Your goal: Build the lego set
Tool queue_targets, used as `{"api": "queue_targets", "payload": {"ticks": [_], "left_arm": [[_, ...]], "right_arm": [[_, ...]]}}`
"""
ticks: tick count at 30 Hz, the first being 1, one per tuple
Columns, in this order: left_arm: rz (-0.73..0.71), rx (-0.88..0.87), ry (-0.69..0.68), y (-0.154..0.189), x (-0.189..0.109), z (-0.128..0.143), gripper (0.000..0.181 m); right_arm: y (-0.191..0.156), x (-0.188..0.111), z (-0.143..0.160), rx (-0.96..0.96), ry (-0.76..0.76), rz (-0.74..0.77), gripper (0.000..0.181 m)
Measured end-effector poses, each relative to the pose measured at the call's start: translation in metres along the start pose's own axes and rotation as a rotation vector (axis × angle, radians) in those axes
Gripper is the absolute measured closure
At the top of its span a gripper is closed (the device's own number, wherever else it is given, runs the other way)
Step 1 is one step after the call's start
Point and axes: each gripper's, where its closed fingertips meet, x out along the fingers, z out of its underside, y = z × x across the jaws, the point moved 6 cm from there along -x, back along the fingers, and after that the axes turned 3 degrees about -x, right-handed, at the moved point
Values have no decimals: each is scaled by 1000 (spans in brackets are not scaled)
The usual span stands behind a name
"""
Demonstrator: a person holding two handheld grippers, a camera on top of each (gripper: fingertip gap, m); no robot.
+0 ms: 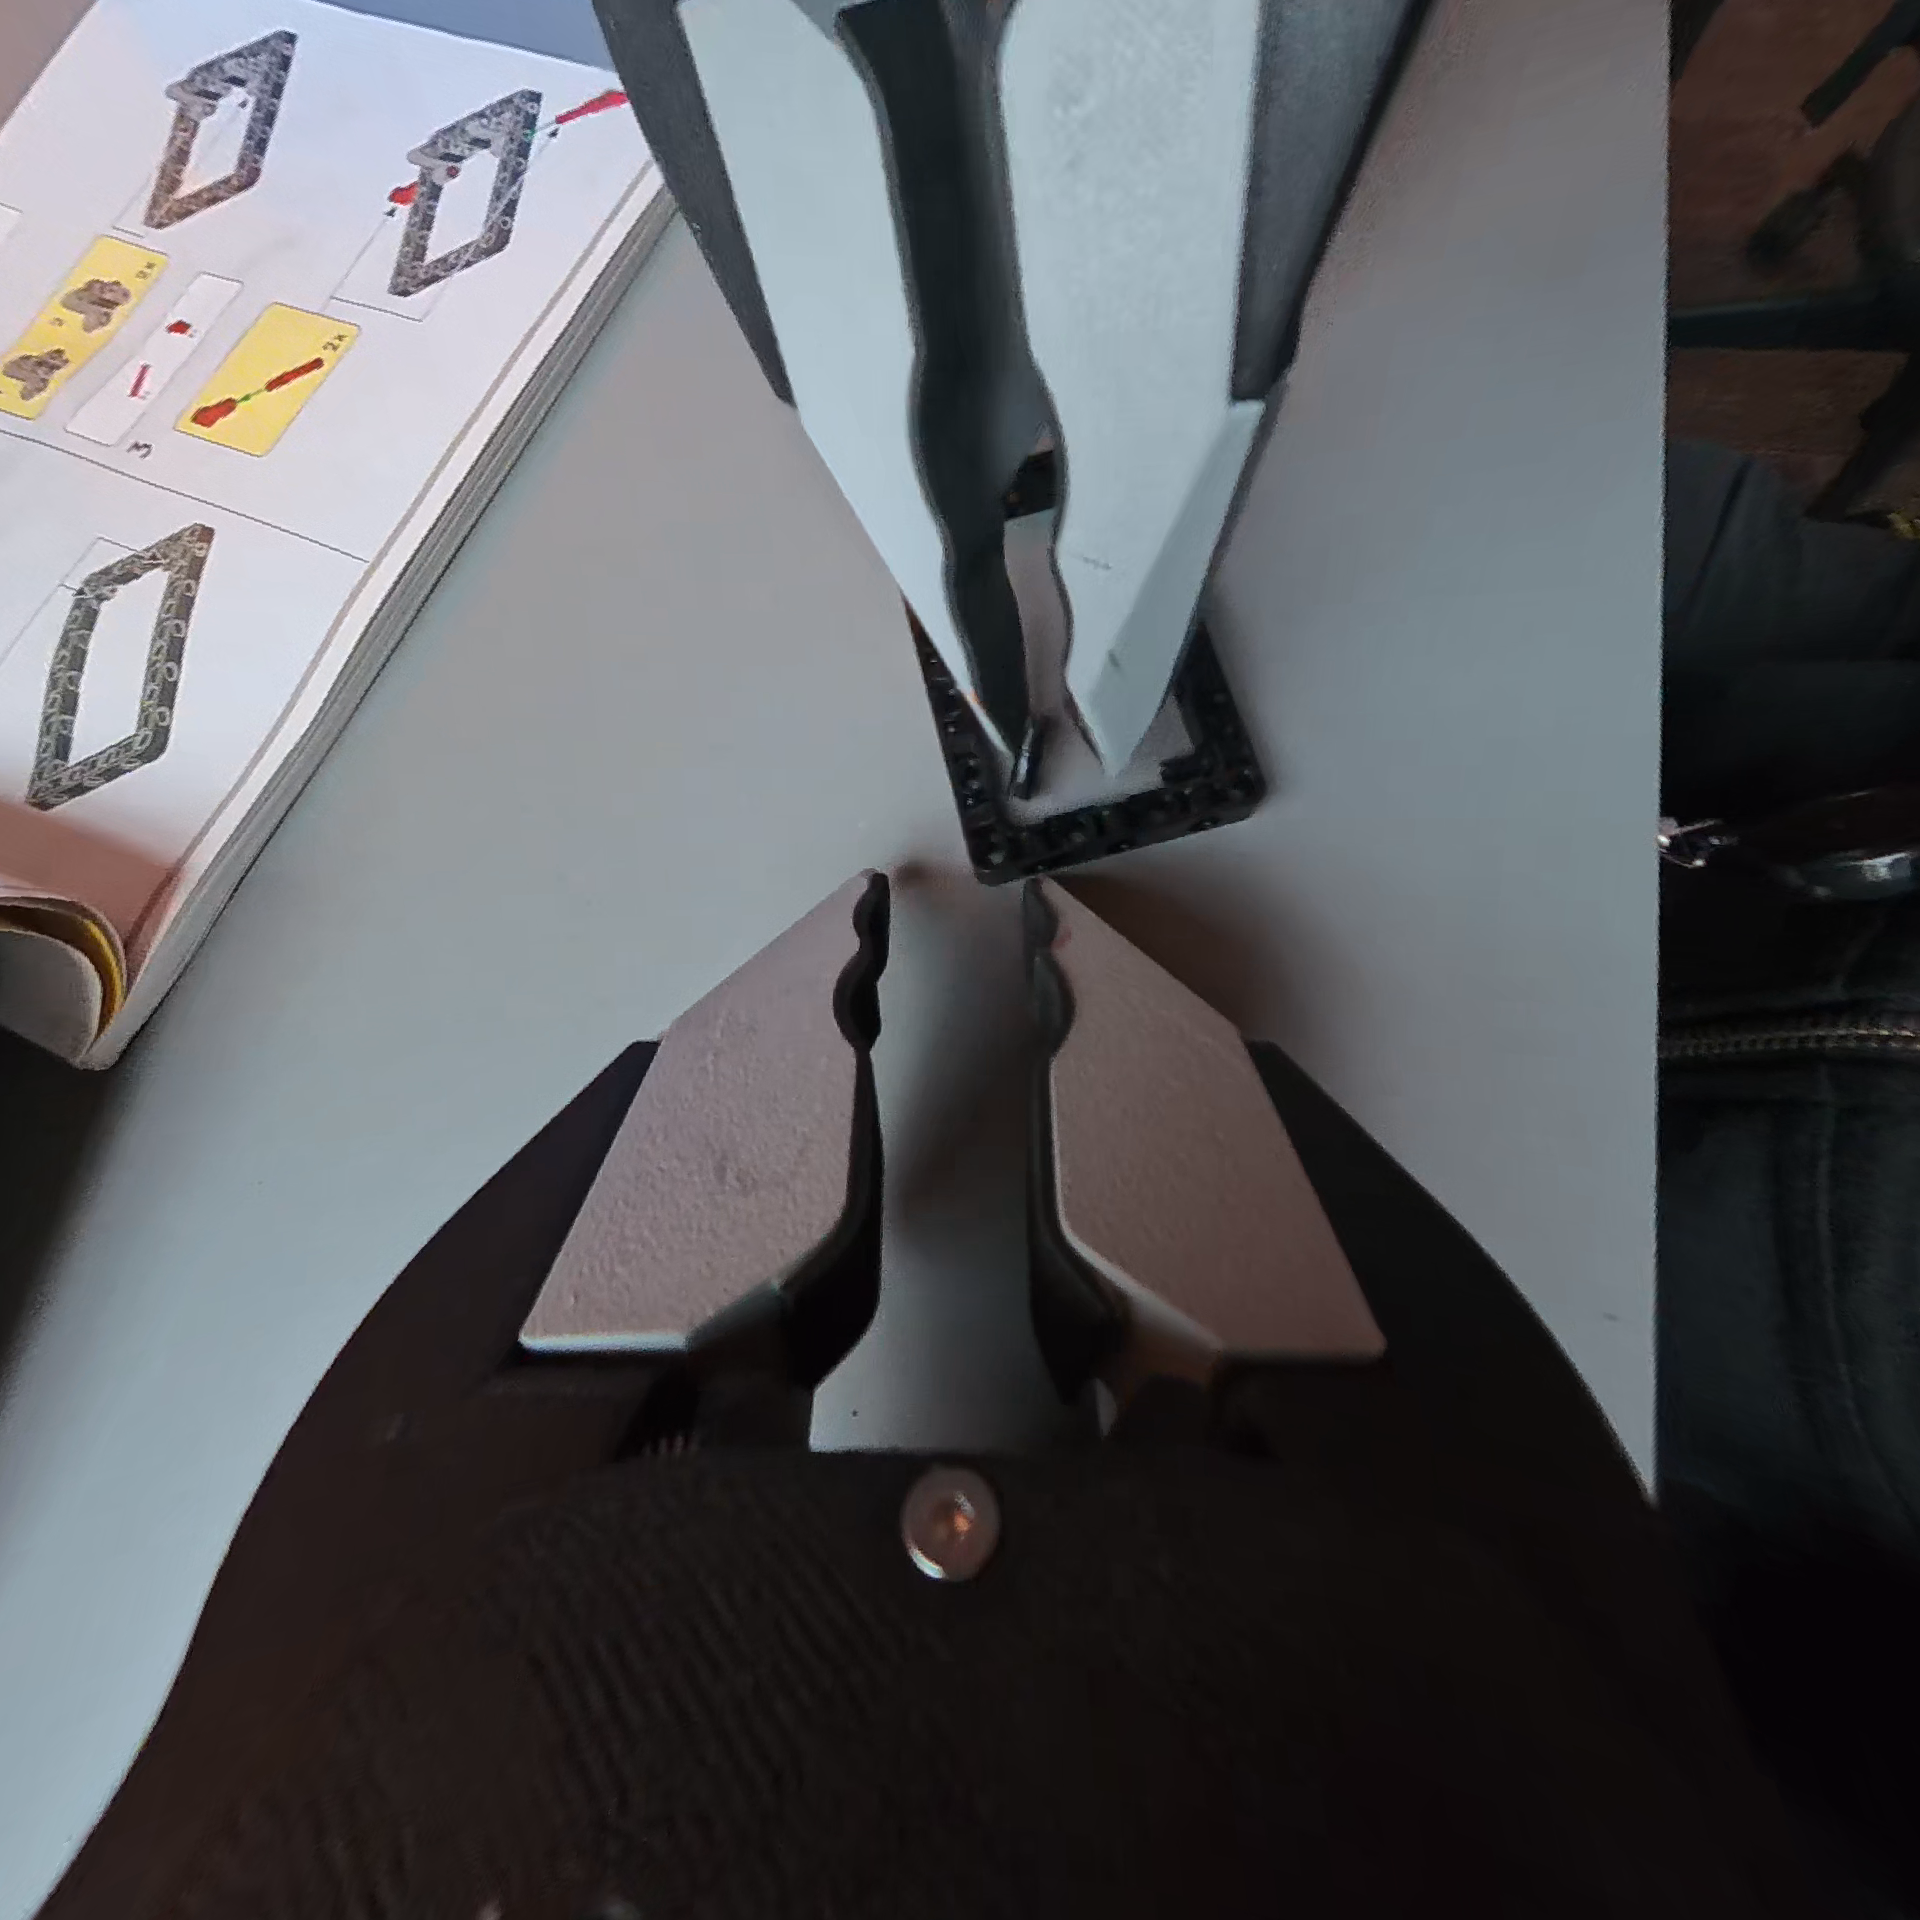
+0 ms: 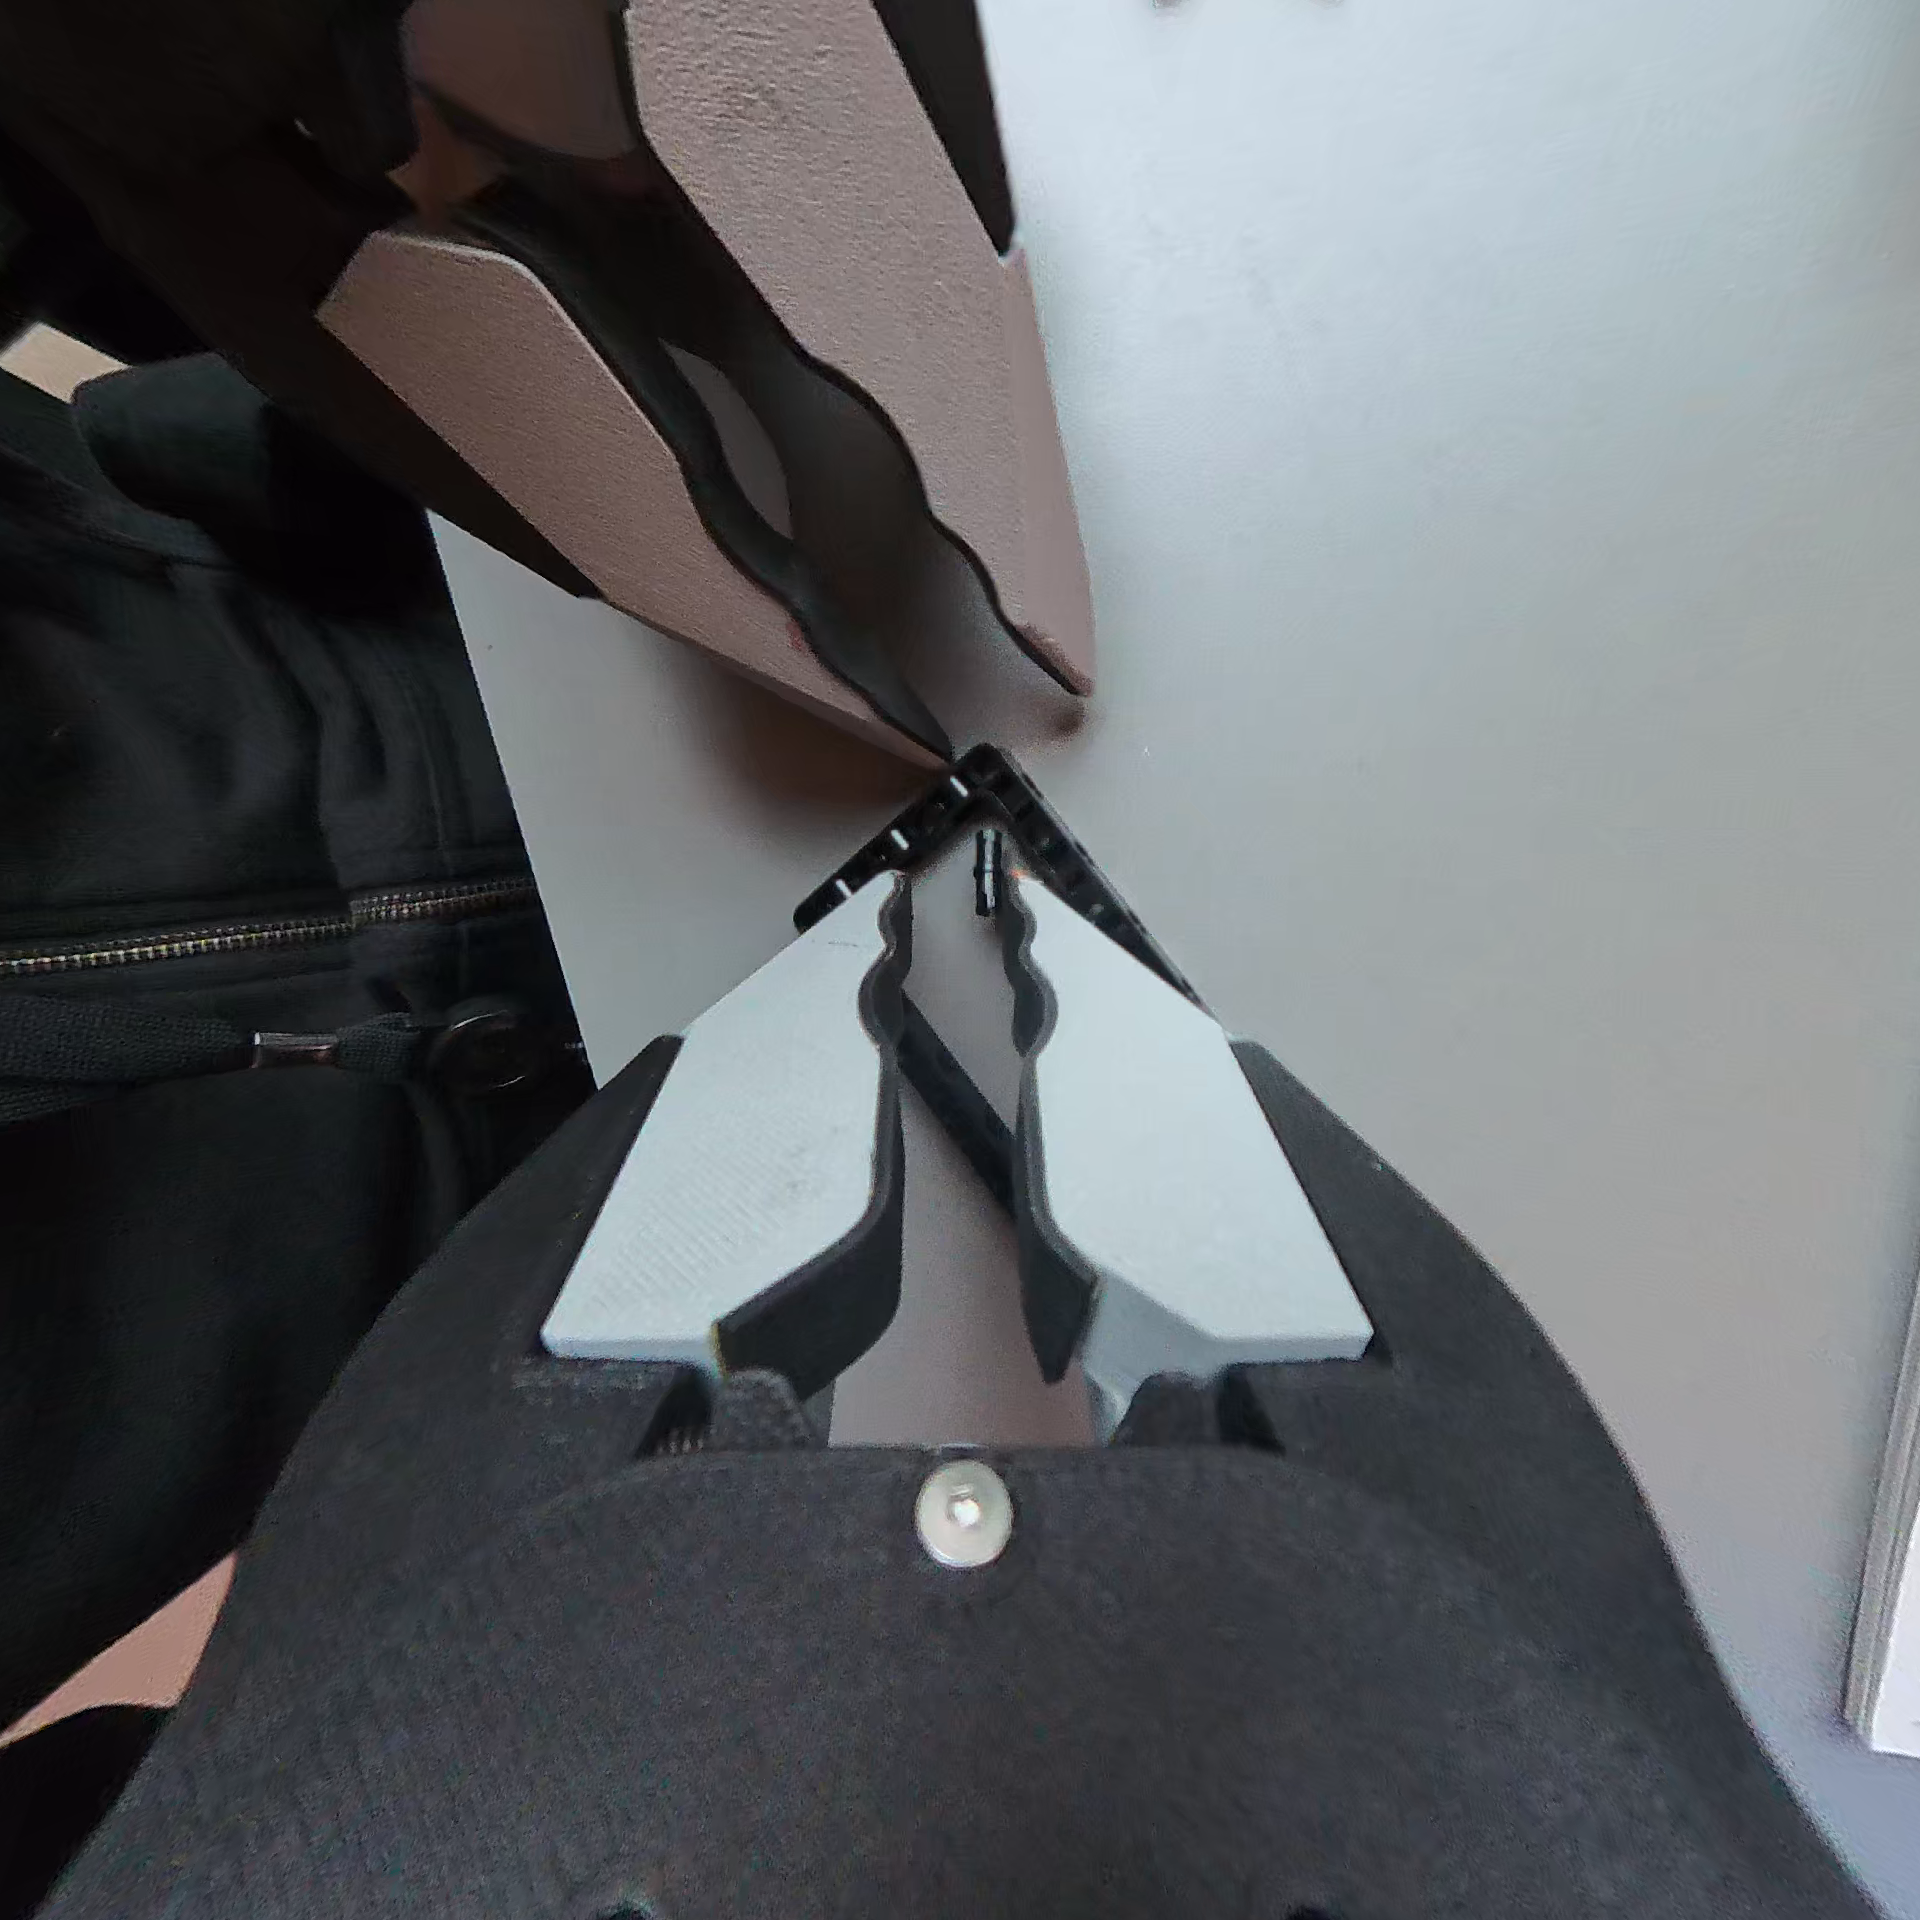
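A black Lego frame (image 1: 1122, 826) of holed beams lies flat on the pale grey table (image 1: 520, 935). My right gripper (image 1: 1065, 758), with light blue fingers, reaches into the frame from above, its jaws a small way apart. A small glossy black pin (image 1: 1032, 750) stands beside one of its tips; no grip on it shows. In the right wrist view the pin (image 2: 985, 868) is at the right fingertip of that gripper (image 2: 951, 888), just inside the frame's corner (image 2: 977, 777). My left gripper (image 1: 956, 885), with beige fingers, is open and empty. One of its tips touches that corner's outside (image 2: 1013, 719).
An open instruction booklet (image 1: 260, 416) lies on the table at the left; its edge also shows in the right wrist view (image 2: 1891, 1558). The table's edge runs close to the frame, with a person's dark clothing (image 1: 1787, 1143) just beyond it.
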Motion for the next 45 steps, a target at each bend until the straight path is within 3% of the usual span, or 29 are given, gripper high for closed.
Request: {"api": "queue_targets", "payload": {"ticks": [1,7,12,17,24,26,31,38,45], "left_arm": [[5,5,1,2,0,0,156],[-43,51,8,4,0,-3,141],[-80,164,32,11,-1,-10,160],[-72,179,51,13,1,-14,156],[-120,332,107,24,-1,-26,167],[-140,359,112,24,-2,-26,177],[-155,395,117,24,-1,-26,178],[-185,463,86,24,3,-22,178],[-136,472,63,29,7,-18,179]], "right_arm": [[0,-1,1,7,1,-6,168],[0,3,4,58,23,-32,172],[-2,2,10,10,54,-8,174],[1,-3,14,53,185,-9,180],[-1,-14,13,157,373,-140,180],[-1,-16,14,172,386,-162,180],[0,-15,16,189,411,-172,180],[-4,-14,23,120,399,-50,169],[-16,-12,17,-73,338,198,172]]}}
